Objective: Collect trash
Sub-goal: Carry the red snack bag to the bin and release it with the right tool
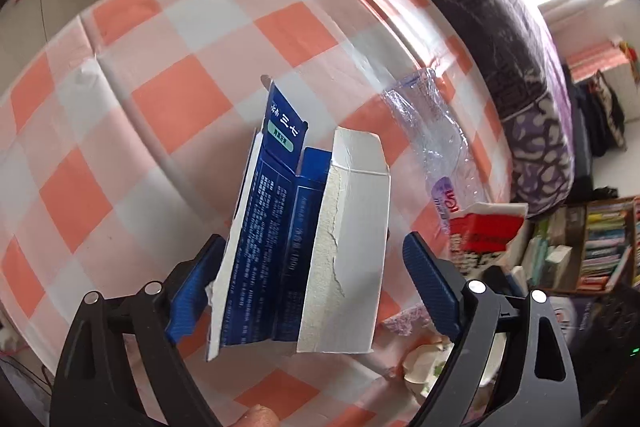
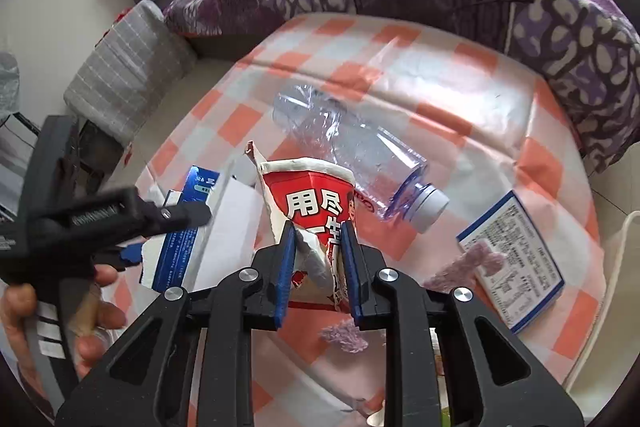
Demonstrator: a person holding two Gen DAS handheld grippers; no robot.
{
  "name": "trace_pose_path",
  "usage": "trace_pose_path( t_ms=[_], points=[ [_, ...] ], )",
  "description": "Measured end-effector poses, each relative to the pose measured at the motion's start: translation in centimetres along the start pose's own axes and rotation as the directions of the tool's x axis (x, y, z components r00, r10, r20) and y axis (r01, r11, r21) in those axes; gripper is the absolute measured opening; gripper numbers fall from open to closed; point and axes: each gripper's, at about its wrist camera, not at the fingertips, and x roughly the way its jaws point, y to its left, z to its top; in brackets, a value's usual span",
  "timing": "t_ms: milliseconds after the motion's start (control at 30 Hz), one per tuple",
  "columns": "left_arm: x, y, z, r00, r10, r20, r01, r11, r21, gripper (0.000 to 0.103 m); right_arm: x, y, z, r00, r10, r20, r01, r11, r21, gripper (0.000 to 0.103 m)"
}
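My right hand-held gripper [image 2: 318, 259] is clenched on the torn red-and-white carton [image 2: 312, 211]. Its blue pads pinch the crumpled lower part from both sides, and the carton's wider printed end stands up and away from me, so its long axis runs roughly along my fingers. It looks lifted clear of the checked cloth on the table [image 2: 460, 83], though I cannot be sure its lower edge is free.

My left hand-held gripper [image 1: 308, 267] is released. Its jaws stand wide, and the torn blue-and-white box [image 1: 304, 235] sits upright between them with a clear gap on its right side. On its left side the box edge lies close to the pad, and I cannot tell if it touches. That box's long axis also points away from me, along the fingers, so it seems to be resting or slipping rather than held.

Further out, the crushed clear bottle [image 2: 352, 155] lies on its side just beyond the red carton, neck and cap toward the right, body slanting up and left. My right hand-held gripper is plainly the nearer one to it, but that one is full. To the right of the bottle, well apart, a flat blue-edged box [image 2: 516, 259] lies label up, with a scrap of purple fluff [image 2: 468, 267] at its near left edge.
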Motion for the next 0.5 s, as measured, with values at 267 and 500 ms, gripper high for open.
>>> trace_pose_path(
  t_ms=[267,500],
  points=[
    [2.5,-1.2,-0.2,0.996,0.051,-0.076,-0.048,0.998,0.042,0.091,-1.8,-1.6,0.6,0.999,0.014,0.043,-0.017,0.998,0.058,0.022],
    [2.9,-0.2,-0.4,0.997,0.031,-0.071,-0.031,1.000,0.000,0.056,-2.4,-2.2,0.8,0.999,0.015,0.048,-0.018,0.997,0.072,0.022]
  ],
)
